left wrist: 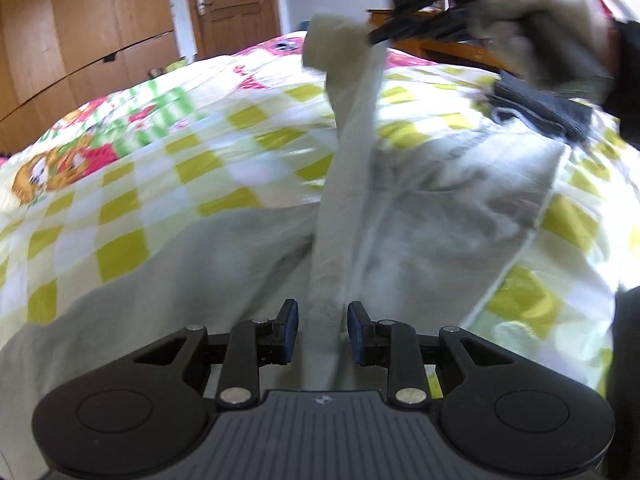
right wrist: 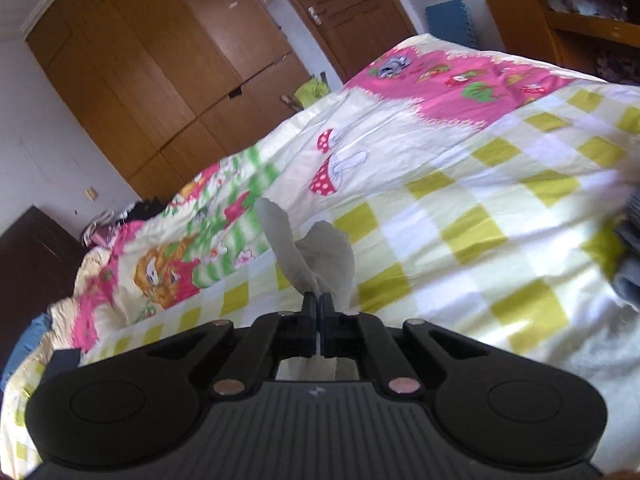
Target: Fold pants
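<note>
Pale grey pants [left wrist: 420,208] lie on the checked bed quilt [left wrist: 140,168]. Right gripper [right wrist: 318,312] is clamped on a pant end, lifting it as a ridge, probably to carry it over. Left gripper [left wrist: 322,320] straddles that ridge, jaws apart, gripping nothing.

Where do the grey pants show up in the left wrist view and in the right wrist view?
Left wrist view: the grey pants fill the lower middle, one strip running from between the open left gripper to the right gripper at top.
Right wrist view: a bunch of cloth at centre, pinched in the shut gripper.
Shared landmark: the checked bedcover.
</note>
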{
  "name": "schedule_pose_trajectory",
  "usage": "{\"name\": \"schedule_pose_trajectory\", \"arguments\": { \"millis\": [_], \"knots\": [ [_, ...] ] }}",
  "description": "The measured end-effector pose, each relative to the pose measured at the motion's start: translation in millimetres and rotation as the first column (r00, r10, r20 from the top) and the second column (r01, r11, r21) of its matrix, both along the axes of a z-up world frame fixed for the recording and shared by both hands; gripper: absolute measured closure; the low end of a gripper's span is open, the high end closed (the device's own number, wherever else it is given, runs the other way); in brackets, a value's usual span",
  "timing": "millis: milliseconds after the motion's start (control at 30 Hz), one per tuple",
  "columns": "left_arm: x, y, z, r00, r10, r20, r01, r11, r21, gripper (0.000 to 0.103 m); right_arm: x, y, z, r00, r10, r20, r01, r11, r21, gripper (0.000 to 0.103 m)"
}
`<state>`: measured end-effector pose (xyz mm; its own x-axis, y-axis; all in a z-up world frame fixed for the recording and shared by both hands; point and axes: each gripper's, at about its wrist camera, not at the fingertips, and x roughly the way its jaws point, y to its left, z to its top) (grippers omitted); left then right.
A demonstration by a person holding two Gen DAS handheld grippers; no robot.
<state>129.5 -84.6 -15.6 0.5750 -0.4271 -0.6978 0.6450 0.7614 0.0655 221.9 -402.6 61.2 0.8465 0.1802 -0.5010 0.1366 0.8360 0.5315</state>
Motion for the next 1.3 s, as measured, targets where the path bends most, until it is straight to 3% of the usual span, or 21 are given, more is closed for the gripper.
{"name": "schedule_pose_trajectory", "arguments": {
  "millis": [167,300,433,567,633,667,767,900,1067,1133,1233,1300],
  "knots": [
    [-15.6,-31.6,-4.7,0.995,-0.095,0.005,0.094,0.994,0.055,0.062,-89.8,-52.4,-21.9,0.987,-0.160,0.026,0.157,0.984,0.090,0.102],
    [-24.5,-53.5,-10.7,0.989,-0.144,0.014,0.141,0.983,0.115,0.062,-121.9,-78.2,-64.2,0.972,-0.229,-0.057,0.235,0.960,0.152,0.101],
    [-26.6,-66.6,-12.1,0.986,-0.162,0.027,0.156,0.974,0.164,0.062,-129.8,-98.2,-96.6,0.959,-0.264,-0.098,0.280,0.929,0.242,0.095],
    [-26.9,-72.6,-12.3,0.986,-0.164,0.024,0.156,0.968,0.194,0.062,-126.8,-113.4,-106.7,0.950,-0.294,-0.101,0.311,0.901,0.303,0.089],
    [-27.3,-76.4,-12.5,0.986,-0.163,0.025,0.154,0.966,0.208,0.062,-125.9,-122.0,-109.9,0.950,-0.301,-0.089,0.313,0.889,0.335,0.091],
    [-27.4,-78.0,-12.6,0.986,-0.163,0.026,0.154,0.965,0.214,0.062,-124.1,-124.9,-108.7,0.951,-0.298,-0.087,0.310,0.889,0.338,0.097],
    [-28.1,-83.2,-11.9,0.985,-0.169,0.034,0.156,0.960,0.231,0.062,-130.2,-129.5,-92.0,0.954,-0.300,-0.014,0.289,0.902,0.320,0.100],
    [-34.5,-87.3,-9.5,0.982,-0.186,0.040,0.172,0.959,0.226,0.062,-154.3,-134.1,-72.8,0.934,-0.346,0.086,0.307,0.904,0.296,0.101],
    [-41.3,-91.4,-15.5,0.977,-0.206,0.060,0.185,0.950,0.250,0.062,-150.1,-141.4,-107.9,0.946,-0.319,-0.057,0.321,0.893,0.315,0.096],
    [-38.1,-90.2,-14.3,0.978,-0.200,0.051,0.182,0.953,0.241,0.062,-147.3,-140.9,-113.5,0.941,-0.335,-0.056,0.335,0.889,0.313,0.095],
    [-36.6,-89.6,-13.6,0.979,-0.200,0.046,0.184,0.954,0.238,0.061,-140.5,-148.3,-120.7,0.934,-0.351,-0.069,0.350,0.855,0.383,0.079],
    [-36.7,-89.8,-14.1,0.978,-0.205,0.049,0.187,0.952,0.241,0.061,-134.8,-150.6,-123.3,0.935,-0.344,-0.089,0.350,0.849,0.395,0.077]
  ]
}}
